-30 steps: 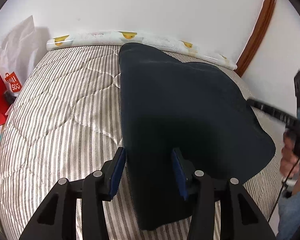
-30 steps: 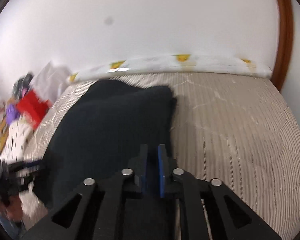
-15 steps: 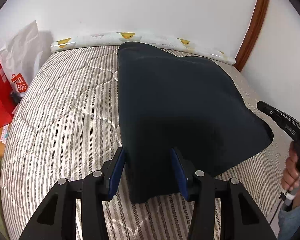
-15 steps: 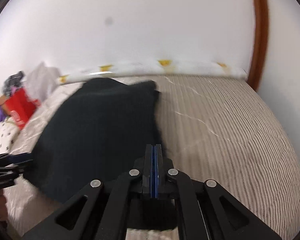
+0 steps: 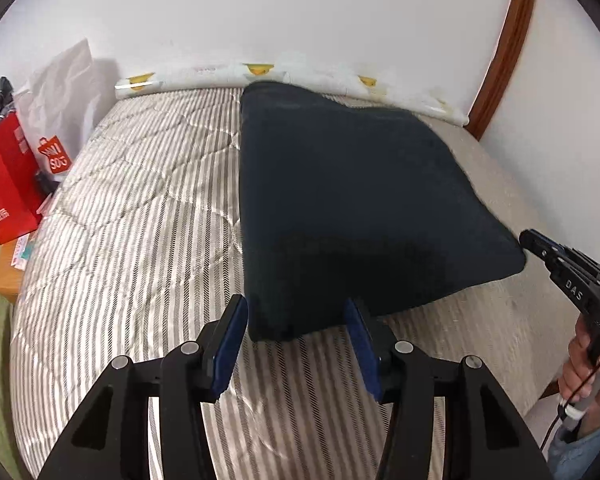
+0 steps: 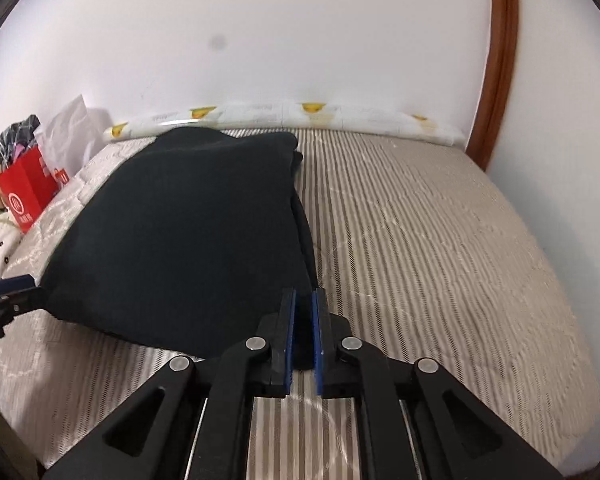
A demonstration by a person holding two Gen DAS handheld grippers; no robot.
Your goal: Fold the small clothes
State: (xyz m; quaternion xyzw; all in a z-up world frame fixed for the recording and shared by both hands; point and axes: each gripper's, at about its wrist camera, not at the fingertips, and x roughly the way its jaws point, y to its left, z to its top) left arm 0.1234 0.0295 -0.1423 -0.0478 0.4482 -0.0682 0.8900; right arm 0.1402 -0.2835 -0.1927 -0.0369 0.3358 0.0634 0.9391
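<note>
A dark navy garment lies folded flat on the striped mattress. My left gripper is open, its blue pads on either side of the garment's near left corner, not gripping it. In the right wrist view the garment lies left of centre. My right gripper is slightly open at the garment's near right corner, with dark cloth between the pads. The right gripper also shows in the left wrist view, just off the garment's right corner.
A rolled white mat with yellow prints lies along the wall at the bed's far edge. Red shopping bags and a white bag stand left of the bed. A wooden door frame stands at the right.
Both grippers have drawn back toward me. The garment has come down flat on the mattress. My left gripper stays open; my right gripper has parted slightly from fully shut.
</note>
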